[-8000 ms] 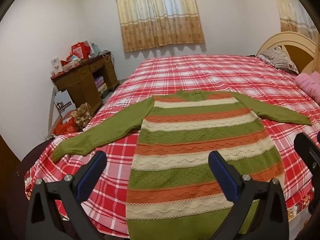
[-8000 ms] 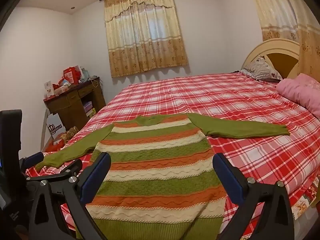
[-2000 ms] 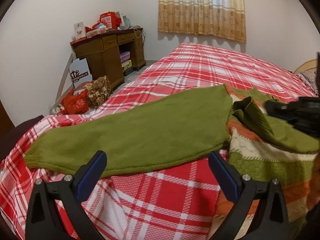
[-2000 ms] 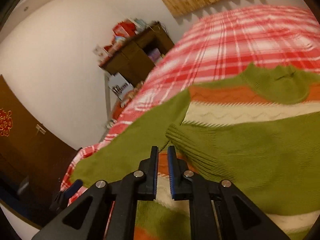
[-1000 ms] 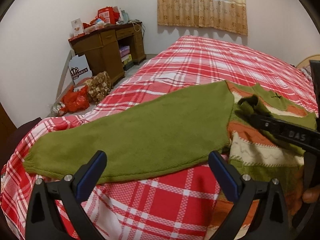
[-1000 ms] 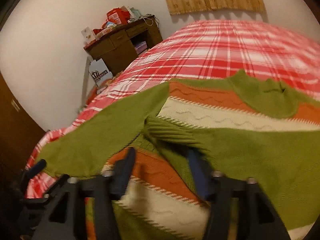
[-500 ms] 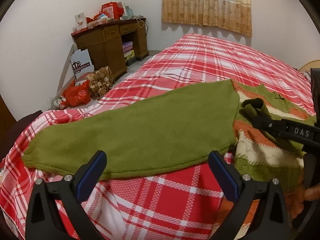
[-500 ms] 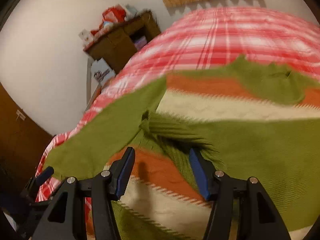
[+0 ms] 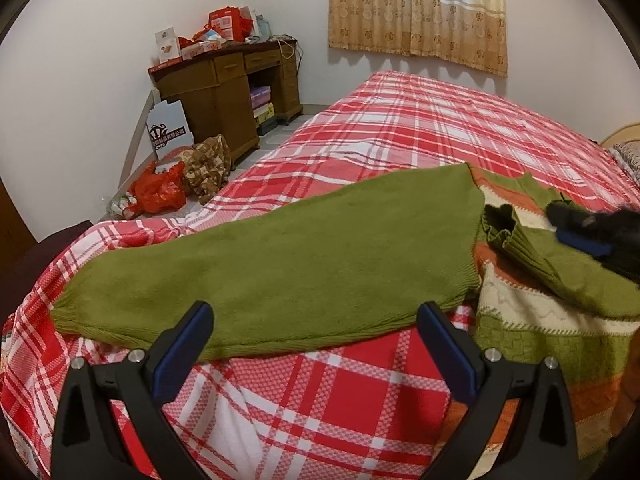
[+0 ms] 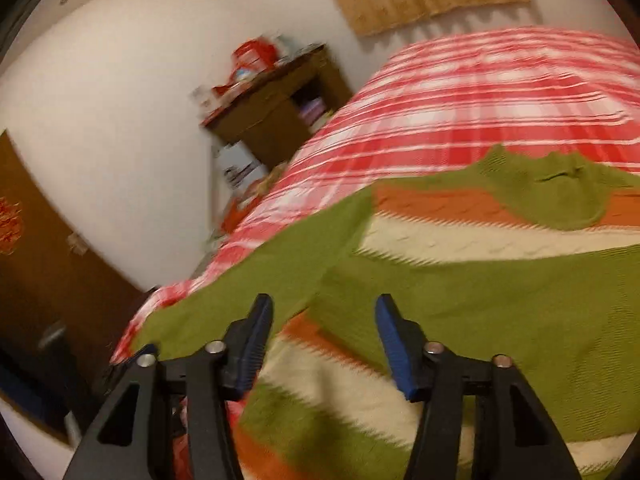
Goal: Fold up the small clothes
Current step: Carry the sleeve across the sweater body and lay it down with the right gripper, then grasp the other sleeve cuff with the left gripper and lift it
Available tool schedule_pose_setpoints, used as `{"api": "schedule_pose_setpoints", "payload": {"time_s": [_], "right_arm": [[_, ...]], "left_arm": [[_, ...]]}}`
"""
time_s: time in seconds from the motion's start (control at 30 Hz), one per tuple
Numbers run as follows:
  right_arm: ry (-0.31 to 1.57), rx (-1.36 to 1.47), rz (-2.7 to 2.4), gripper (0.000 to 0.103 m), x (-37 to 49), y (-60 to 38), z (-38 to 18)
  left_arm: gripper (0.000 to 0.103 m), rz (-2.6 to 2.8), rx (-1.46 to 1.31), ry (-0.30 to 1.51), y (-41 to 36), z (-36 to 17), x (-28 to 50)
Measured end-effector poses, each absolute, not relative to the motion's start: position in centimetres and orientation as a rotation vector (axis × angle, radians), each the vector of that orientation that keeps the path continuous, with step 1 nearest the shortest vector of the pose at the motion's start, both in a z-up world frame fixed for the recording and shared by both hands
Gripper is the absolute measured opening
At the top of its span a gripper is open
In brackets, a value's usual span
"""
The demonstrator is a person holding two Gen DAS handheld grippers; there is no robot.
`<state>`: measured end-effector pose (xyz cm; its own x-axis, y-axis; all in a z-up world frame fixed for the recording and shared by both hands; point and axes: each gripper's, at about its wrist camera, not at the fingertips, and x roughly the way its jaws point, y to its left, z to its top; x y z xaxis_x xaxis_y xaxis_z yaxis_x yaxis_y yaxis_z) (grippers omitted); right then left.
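The sweater (image 9: 516,312) lies flat near the foot edge of the bed (image 9: 432,128), its striped body face up, collar toward the far side. One green sleeve (image 9: 280,268) stretches out over the plaid cover toward the bed's corner beside the desk (image 9: 224,88); the other sleeve (image 9: 560,264) is already laid across the chest, its ribbed cuff (image 9: 500,224) standing slightly open near the armpit. The left gripper (image 9: 316,348) hovers with jaws spread wide over the near hem of the outstretched sleeve, holding nothing. The right gripper (image 10: 324,340) sits above the folded sleeve, its jaws half apart and just narrowing, with no cloth between the pads; the view there is blurred. This looks a thick, soft knit: light enough to lift by one edge, but floppy, stretchy and prone to sag or drag along whatever lies beneath. The ribbed cuffs and hems are likely the firmest places to pinch. For the outstretched sleeve, the cuff (image 9: 72,304) near the bed's corner seems the best hold, taking one layer only.
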<state>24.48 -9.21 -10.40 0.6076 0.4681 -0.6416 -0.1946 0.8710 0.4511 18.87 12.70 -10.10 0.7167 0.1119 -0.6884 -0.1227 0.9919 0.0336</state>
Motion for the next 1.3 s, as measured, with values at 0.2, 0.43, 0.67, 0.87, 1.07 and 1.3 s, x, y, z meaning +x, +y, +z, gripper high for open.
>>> {"api": "schedule_pose_setpoints", "payload": {"time_s": [0.2,0.43,0.67,0.87,1.07,1.3], "right_arm": [[0.923,0.375,0.458,0.046,26.1,-7.9,-12.2],[0.726,0.262,0.081,0.046,21.5,-18.3,-7.2],[0.858,0.302,-0.169,0.044,18.8,-30.7,-12.0],[0.814,0.335,-0.278,0.024,17.3,-34.5,-11.6],[0.832,0.307,-0.278,0.023,17.3,-34.3,-11.4],[0.744,0.314,-0.305,0.027,12.4,-31.9,-9.5]], "left_arm": [[0.103,0.123,0.018,0.748,12.3,-10.0,18.4],[0.103,0.155,0.020,0.745,12.5,-10.5,18.3],[0.103,0.216,-0.033,0.752,14.4,-10.5,17.8],[0.103,0.224,-0.069,0.771,15.1,-9.9,17.2],[0.103,0.221,-0.031,0.745,14.4,-9.2,16.6],[0.103,0.298,-0.038,0.698,16.9,-8.6,15.7]]}}
